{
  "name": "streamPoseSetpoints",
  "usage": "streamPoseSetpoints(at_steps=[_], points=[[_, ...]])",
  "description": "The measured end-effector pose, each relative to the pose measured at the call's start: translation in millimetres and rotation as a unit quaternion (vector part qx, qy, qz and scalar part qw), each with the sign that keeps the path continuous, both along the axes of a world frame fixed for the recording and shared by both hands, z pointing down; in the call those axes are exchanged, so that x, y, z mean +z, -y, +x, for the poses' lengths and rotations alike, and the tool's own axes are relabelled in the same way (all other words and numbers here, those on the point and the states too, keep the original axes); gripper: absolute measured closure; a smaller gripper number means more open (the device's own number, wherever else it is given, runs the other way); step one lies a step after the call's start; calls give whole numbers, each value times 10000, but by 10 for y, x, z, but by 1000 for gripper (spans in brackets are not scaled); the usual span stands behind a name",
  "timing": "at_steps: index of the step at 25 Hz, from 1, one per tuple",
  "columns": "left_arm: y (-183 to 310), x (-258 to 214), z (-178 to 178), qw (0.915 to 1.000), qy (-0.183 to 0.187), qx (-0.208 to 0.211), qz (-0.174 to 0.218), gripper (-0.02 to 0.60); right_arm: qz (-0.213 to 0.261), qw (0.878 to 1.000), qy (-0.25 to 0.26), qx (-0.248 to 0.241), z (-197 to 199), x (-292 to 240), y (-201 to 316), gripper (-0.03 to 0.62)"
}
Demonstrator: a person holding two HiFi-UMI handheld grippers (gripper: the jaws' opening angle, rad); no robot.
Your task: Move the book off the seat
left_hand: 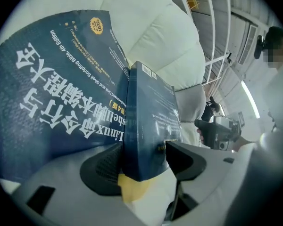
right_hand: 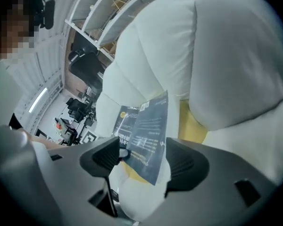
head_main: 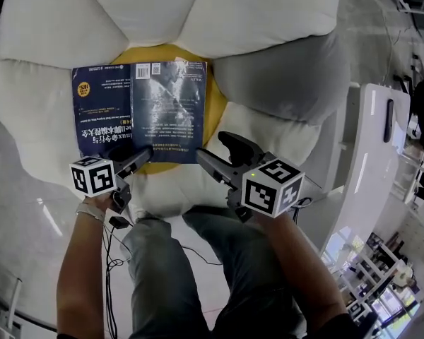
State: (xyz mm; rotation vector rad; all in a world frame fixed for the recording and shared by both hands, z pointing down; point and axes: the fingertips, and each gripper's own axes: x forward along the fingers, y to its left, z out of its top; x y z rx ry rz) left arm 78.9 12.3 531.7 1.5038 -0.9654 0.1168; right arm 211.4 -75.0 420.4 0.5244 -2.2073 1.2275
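A dark blue book (head_main: 141,108) lies open, covers up, on the yellow middle (head_main: 215,119) of a white petal-shaped seat (head_main: 254,6). My left gripper (head_main: 143,152) is at the book's near edge. In the left gripper view its jaws (left_hand: 144,161) straddle the raised spine of the book (left_hand: 61,93), with both pads against it. My right gripper (head_main: 210,145) is at the book's near right corner. Its jaws (right_hand: 141,161) stand wide open, the right-hand cover (right_hand: 148,135) hanging between them with gaps on both sides.
A grey cushion (head_main: 283,76) lies on the seat just right of the book. A white piece of furniture (head_main: 371,154) stands to the right on the floor. The person's legs (head_main: 198,274) are below the grippers, with a cable (head_main: 116,224) trailing from the left one.
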Motion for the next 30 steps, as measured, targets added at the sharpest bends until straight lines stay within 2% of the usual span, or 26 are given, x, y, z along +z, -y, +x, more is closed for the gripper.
streamPoseSetpoints(at_steps=[6,12,18,21,25,30], points=[[-3,-21,0,10000,-36,62,36,290,-603,9973,-412,-34,-91,634,43,270],[10,-62,-14,9991,-412,-118,-59,293,-1142,9910,-697,76,-91,1111,83,269],[25,-90,-30,9984,-529,-207,-60,301,-1532,9879,-252,-37,-152,1141,61,297],[12,-144,12,9973,-729,-68,-84,301,-1608,9870,-52,-57,-180,1115,60,327],[-34,-229,73,9934,-1143,45,-91,302,-1757,9842,237,10,-166,1097,77,332],[-111,-597,-7,9860,-1622,-225,299,384,-1971,9786,547,236,-199,1029,43,344]])
